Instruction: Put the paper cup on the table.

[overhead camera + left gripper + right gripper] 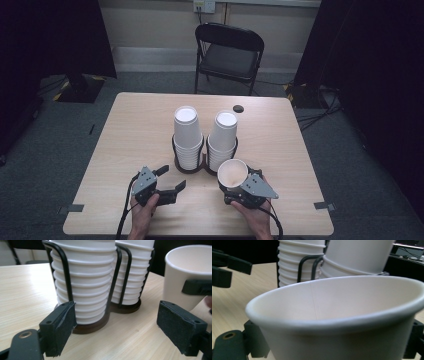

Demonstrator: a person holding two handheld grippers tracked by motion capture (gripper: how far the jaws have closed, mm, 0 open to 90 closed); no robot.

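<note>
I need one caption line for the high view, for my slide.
Right gripper holds a single paper cup beside two cup stacks in a wire holder; left gripper open.

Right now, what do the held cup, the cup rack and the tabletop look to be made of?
Held cup: likely paper, matte white, with a rolled rim and a side seam. Cup rack: seemingly metal wire, glossy black, on a dark brown base. Tabletop: pale wood-grain finish, probably laminate. The right tongs grip the cup.
</note>
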